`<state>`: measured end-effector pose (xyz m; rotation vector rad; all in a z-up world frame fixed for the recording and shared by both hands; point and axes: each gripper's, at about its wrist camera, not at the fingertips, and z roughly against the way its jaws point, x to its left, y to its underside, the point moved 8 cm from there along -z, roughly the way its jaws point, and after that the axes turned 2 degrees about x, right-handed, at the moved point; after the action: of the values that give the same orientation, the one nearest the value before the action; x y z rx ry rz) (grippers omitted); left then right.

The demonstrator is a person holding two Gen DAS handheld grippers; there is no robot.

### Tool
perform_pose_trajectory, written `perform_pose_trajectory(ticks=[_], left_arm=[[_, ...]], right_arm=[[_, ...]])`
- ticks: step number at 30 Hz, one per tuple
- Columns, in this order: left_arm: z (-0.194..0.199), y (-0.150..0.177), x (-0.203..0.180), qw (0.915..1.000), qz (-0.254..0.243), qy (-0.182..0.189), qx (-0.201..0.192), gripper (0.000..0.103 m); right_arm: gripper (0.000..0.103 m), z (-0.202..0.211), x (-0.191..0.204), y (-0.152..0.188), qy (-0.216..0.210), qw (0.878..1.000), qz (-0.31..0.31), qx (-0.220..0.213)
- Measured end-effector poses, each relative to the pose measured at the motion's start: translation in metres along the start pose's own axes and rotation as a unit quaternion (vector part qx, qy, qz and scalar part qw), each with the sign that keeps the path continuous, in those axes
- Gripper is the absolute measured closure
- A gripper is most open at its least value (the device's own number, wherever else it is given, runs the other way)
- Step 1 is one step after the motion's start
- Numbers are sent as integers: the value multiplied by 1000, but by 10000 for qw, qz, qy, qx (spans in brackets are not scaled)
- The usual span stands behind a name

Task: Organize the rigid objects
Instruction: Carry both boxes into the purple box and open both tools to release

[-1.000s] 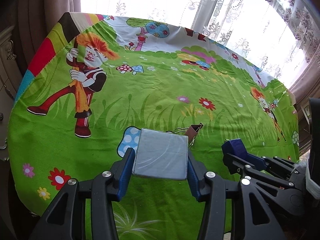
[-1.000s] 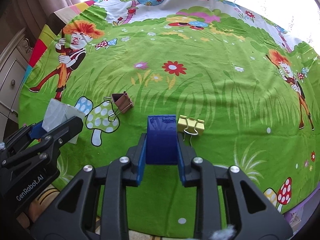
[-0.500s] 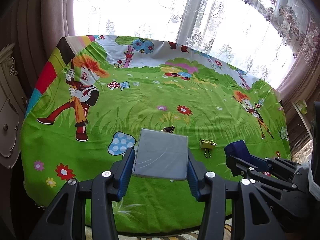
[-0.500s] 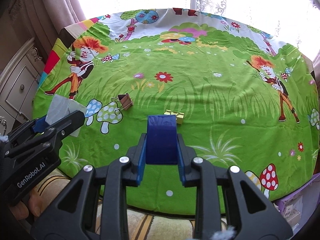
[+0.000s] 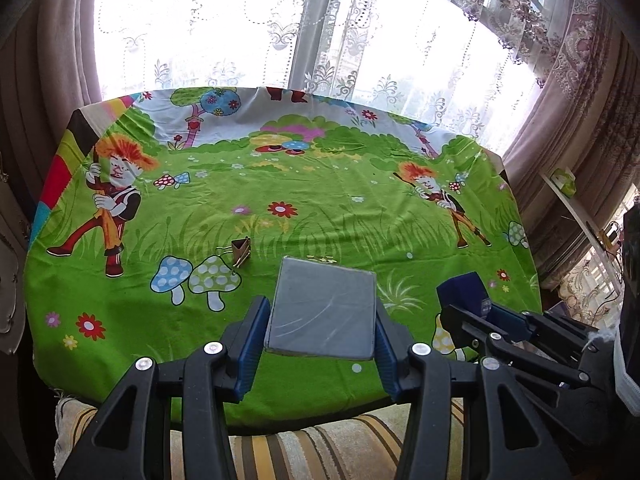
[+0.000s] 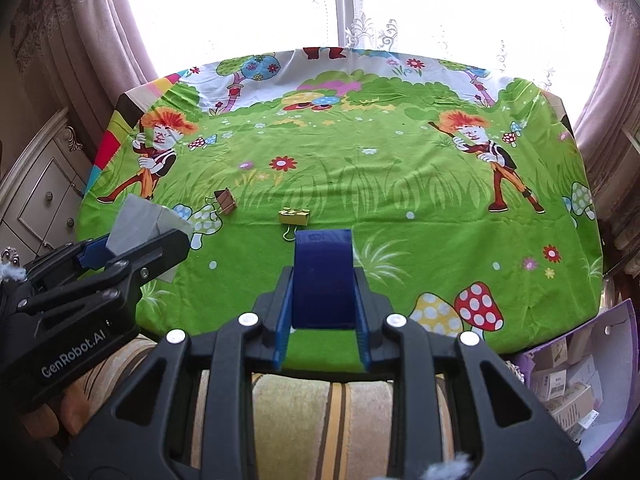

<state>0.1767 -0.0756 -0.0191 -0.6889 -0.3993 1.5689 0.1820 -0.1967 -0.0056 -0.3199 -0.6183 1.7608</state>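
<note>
Grey and flat, the square box (image 5: 323, 312) sits pinched between the blue pads of our left gripper (image 5: 320, 326), held clear above the near edge of the green cartoon cloth (image 5: 360, 208). Our right gripper (image 6: 323, 288) is clamped tight on a dark blue block (image 6: 323, 278), which stands up between its fingers, likewise off the table. Both tools are full, so what we weigh next is where the loose pieces lie from them. Two binder clips remain on the cloth: the brown clip (image 6: 225, 201) lies ahead and to the left of the blue block, nearer our left gripper, its wire handles pointing left toward the mushroom print; the yellow clip (image 6: 295, 217) lies just beyond the top of the blue block, almost straight ahead of our right gripper, its long side running across our view and its wire loop pointing back toward us. At lower right, beside the table, we see an open box of small cartons (image 6: 572, 380), which we judge a likely drop place, nearer the right hand.
</note>
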Motion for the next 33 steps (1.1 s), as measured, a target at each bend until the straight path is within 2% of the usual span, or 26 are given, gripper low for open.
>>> perform_pose_trajectory(ticks=[9, 16, 25, 33], left_arm=[[10, 12, -48, 9991, -266, 309, 78, 54], [12, 26, -98, 9953, -604, 717, 262, 54], [13, 46, -168, 9848, -1170, 1189, 491, 54], [14, 64, -221, 9713, -1676, 1548, 677, 54]], right_arm=[[72, 38, -39, 21, 164, 9996, -185, -166], [72, 65, -73, 40, 345, 9983, -381, -273], [72, 93, -135, 66, 776, 9935, -763, -329], [72, 122, -200, 92, 1364, 9836, -1121, -361]])
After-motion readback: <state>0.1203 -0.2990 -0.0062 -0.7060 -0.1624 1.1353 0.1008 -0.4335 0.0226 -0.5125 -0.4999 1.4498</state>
